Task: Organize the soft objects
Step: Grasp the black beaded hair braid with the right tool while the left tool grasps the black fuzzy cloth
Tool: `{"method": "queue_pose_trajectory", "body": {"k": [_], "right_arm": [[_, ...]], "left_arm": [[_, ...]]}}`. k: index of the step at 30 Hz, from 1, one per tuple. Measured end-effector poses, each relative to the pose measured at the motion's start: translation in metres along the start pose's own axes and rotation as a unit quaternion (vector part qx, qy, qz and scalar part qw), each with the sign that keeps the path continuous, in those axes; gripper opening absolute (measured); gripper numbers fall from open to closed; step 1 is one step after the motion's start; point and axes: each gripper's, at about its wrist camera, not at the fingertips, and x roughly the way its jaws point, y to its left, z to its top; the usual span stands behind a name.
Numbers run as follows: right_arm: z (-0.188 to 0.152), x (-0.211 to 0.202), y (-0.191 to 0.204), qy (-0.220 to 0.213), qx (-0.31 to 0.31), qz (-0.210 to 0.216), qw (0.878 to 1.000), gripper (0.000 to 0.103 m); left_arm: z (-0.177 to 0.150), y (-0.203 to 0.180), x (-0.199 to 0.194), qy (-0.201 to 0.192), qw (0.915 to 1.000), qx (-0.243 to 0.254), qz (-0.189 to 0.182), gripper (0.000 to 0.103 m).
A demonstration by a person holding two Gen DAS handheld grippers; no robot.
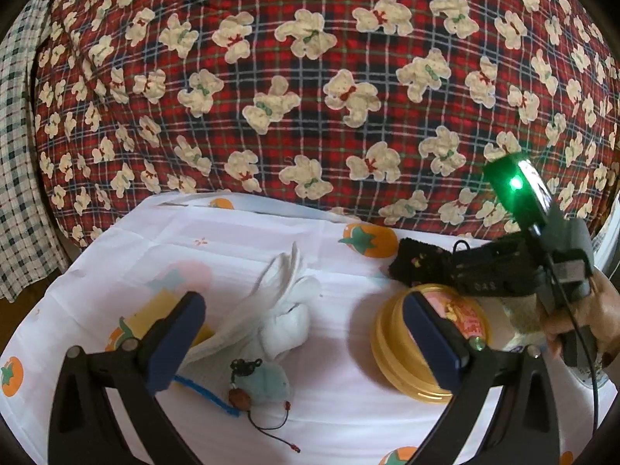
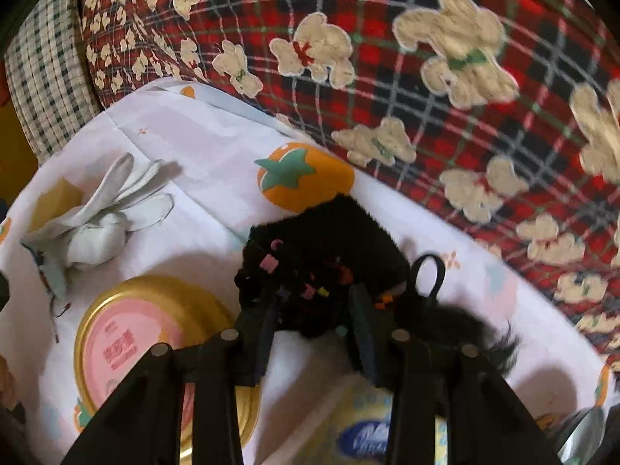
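Right gripper (image 2: 314, 333): tilted steeply down over a black fuzzy pouch; its fingers (image 2: 263, 333) stand partly closed with the pouch's near end between them. The pads press on the fuzz, so it is pinching the pouch.
Black fuzzy pouch (image 2: 321, 240): lies on the white cloth, dotted with small coloured bits. Its long axis runs from between the right fingers up and away toward the orange persimmon print (image 2: 306, 178) just beyond its far end. A black loop (image 2: 428, 275) stands up just outside the right-hand finger, with a tuft of black fur (image 2: 465, 333) beside it.
Left gripper (image 1: 306, 345): fingers (image 1: 178, 333) spread wide, nothing between the pads; it hangs above the cloth.
White cloth bundle (image 1: 283, 310): between the left fingers, nearer the left-hand one; its flat white petals fan up and away, long axis slanting from near left to far right.
Pale blue charm (image 1: 267, 383): just nearer than the bundle, between the spread fingers, with a brown bead and dark cord trailing toward the camera.
Gold round tin (image 2: 155, 333): pink lid face up, partly behind the left gripper's right-hand finger; just outside the left-hand finger of the right gripper.
Yellow block (image 1: 155, 314): behind the left gripper's left-hand finger.
White persimmon-print cloth (image 1: 232, 240): covers the worktop.
Red plaid bear-print blanket (image 1: 310, 77): fills the space beyond all fingers.
Person's hand (image 1: 585, 317): grips the right gripper's handle.
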Motion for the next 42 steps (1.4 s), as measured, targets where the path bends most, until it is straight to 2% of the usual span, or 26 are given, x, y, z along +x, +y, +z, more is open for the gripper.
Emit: {"method": "queue_pose_trajectory", "body": {"k": [2,4,10,13,17,20,26,31,32,35,38,41,42], "right_arm": [[0.005,0.004,-0.002,0.008,0.003,0.008,1.000,0.028],[0.009,0.004,-0.010,0.012,0.025,0.041,0.999,0.017],[0.012,-0.028,-0.053,-0.054,0.131,0.116,0.983,0.015],[0.010,-0.049,-0.071,-0.087,0.174,0.149,0.969,0.015],[-0.001,-0.086,-0.096,-0.167,0.226,0.190,0.941,0.015],[-0.011,-0.107,-0.104,-0.206,0.251,0.205,0.923,0.014],[-0.026,-0.150,-0.108,-0.260,0.246,0.179,0.916,0.014],[-0.042,-0.184,-0.102,-0.323,0.238,0.129,0.907,0.014],[-0.045,-0.189,-0.101,-0.332,0.241,0.124,0.903,0.014],[-0.048,-0.195,-0.098,-0.348,0.247,0.121,0.896,0.014],[-0.045,-0.195,-0.101,-0.347,0.246,0.120,0.897,0.013],[-0.045,-0.199,-0.106,-0.349,0.247,0.117,0.897,0.013],[-0.045,-0.201,-0.106,-0.349,0.246,0.118,0.896,0.013]], "left_arm": [[0.000,0.000,0.000,-0.001,1.0000,0.001,0.001,0.103],[0.000,0.000,0.000,0.000,1.0000,0.000,0.001,0.103],[-0.001,-0.001,0.001,0.002,1.0000,0.003,0.001,0.103],[-0.002,-0.003,0.002,0.001,1.0000,0.009,0.004,0.103],[-0.003,-0.005,0.004,0.001,0.9998,0.017,0.005,0.103],[-0.004,-0.007,0.009,0.005,0.9997,0.024,-0.005,0.103],[0.008,-0.017,0.025,0.037,0.9968,0.023,-0.068,0.103],[0.060,-0.047,0.049,0.064,0.9913,0.076,-0.086,0.103],[0.068,-0.052,0.055,0.073,0.9893,0.087,-0.091,0.103],[0.092,-0.077,0.089,0.127,0.9753,0.131,-0.125,0.103],[0.098,-0.103,0.126,0.186,0.9570,0.174,-0.139,0.103],[0.093,-0.128,0.157,0.244,0.9337,0.212,-0.154,0.103],[0.089,-0.135,0.165,0.256,0.9283,0.224,-0.150,0.103]]}}
